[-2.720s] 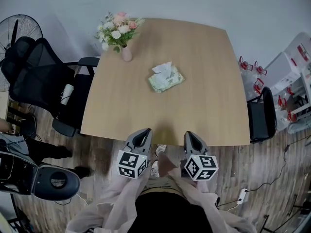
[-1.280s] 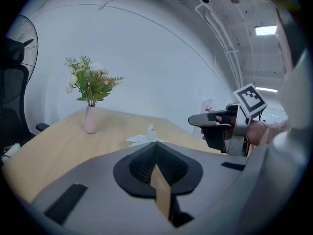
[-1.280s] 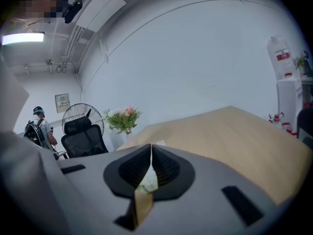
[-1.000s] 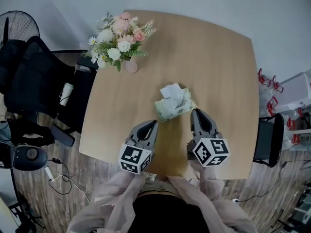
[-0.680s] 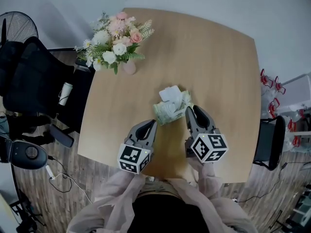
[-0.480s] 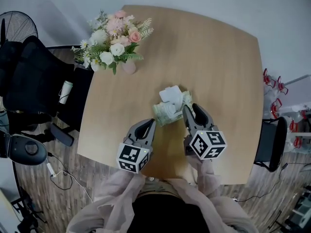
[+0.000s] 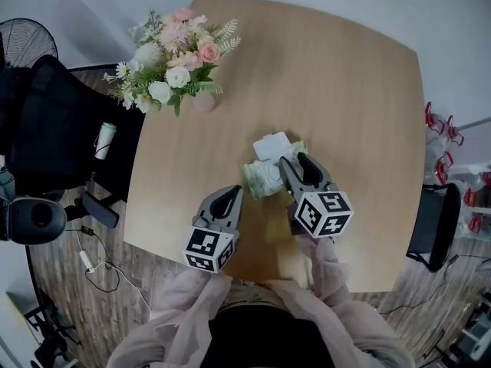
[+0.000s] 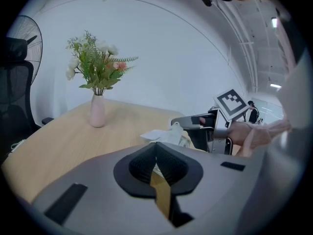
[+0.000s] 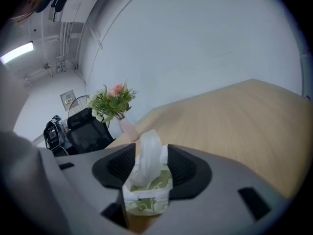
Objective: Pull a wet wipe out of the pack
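Table [image 7: 345, 90], one wipe pack [image 7: 263, 178], one vase [image 7: 203, 103], left tool [image 7: 232, 195], right tool [image 7: 294, 160]

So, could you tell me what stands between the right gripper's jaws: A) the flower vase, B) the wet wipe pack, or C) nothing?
B: the right gripper view shows the wet wipe pack, a wipe sticking up from it, between the jaws of the right gripper; those jaws have just been opening.

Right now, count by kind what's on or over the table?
Wet wipe pack: 1
Vase of flowers: 1
Grippers: 2 (left gripper, jaws shut; right gripper, jaws just opened, pack between them)
Total: 4
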Demonstrator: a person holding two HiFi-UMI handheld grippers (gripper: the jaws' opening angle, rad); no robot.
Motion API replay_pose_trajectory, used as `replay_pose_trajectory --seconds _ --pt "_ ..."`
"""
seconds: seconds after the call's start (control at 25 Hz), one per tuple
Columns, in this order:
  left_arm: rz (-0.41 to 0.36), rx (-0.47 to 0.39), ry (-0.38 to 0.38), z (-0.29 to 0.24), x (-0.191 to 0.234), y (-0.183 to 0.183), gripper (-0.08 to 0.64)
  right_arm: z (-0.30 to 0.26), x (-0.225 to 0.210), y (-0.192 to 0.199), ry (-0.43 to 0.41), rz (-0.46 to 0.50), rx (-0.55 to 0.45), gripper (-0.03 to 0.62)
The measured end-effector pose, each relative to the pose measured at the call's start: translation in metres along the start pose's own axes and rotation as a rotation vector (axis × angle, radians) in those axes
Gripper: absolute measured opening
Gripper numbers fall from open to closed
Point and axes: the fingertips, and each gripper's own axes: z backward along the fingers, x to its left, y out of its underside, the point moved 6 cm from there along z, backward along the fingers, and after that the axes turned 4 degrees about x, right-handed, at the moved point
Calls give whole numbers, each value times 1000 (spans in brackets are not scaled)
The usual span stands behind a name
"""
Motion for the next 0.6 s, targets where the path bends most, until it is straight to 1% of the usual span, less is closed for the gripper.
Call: replay_pose_trajectory --seconds 0.2,0.36,0.6 --pt "8 12 -7 -2 4 4 12 -12 0 0 -8 10 26 210" --pt "11 15 -10 -3 7 4 12 -16 -1 -1 5 23 39 196" --pt "12 19 -6 -4 6 5 12 -16 -3 -1 24 76 43 91"
